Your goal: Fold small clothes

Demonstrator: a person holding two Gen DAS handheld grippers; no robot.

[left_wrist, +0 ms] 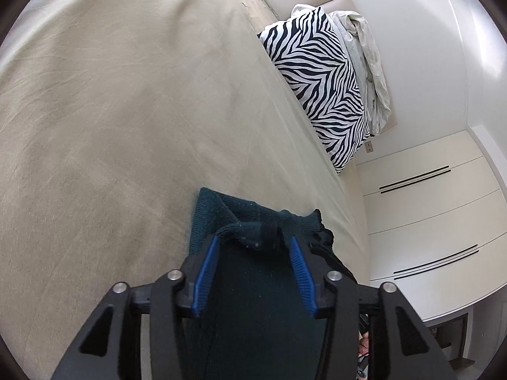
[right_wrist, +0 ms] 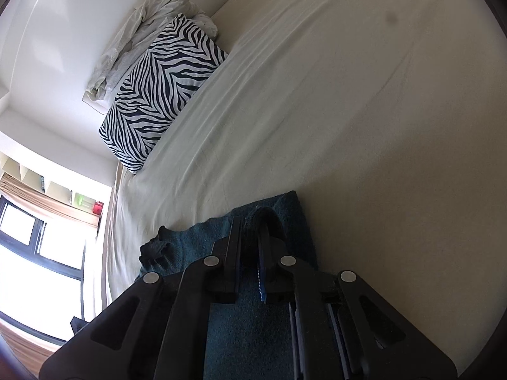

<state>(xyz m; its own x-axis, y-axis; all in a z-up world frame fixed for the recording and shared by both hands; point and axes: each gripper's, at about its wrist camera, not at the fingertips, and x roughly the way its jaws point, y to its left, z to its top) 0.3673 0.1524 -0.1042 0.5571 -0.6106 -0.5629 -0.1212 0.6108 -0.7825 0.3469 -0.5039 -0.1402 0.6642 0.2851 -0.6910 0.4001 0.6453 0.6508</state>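
A dark teal knitted garment point(left_wrist: 253, 285) lies on the beige bed sheet point(left_wrist: 111, 110), near the bed's edge. My left gripper point(left_wrist: 253, 240) is over it with its blue pads apart; a bunched fold of the fabric sits between the fingertips, and I cannot tell if they press it. In the right wrist view the same garment point(right_wrist: 196, 237) lies under my right gripper point(right_wrist: 253, 221), whose jaws are nearly together and pinch a raised fold of the teal fabric.
A zebra-striped pillow point(left_wrist: 320, 85) and a crumpled pale sheet point(left_wrist: 367, 63) lean against the headboard. White drawers point(left_wrist: 427, 215) stand beside the bed. A window point(right_wrist: 38, 253) and shelves point(right_wrist: 47, 186) show in the right wrist view. The sheet point(right_wrist: 348, 110) stretches wide ahead.
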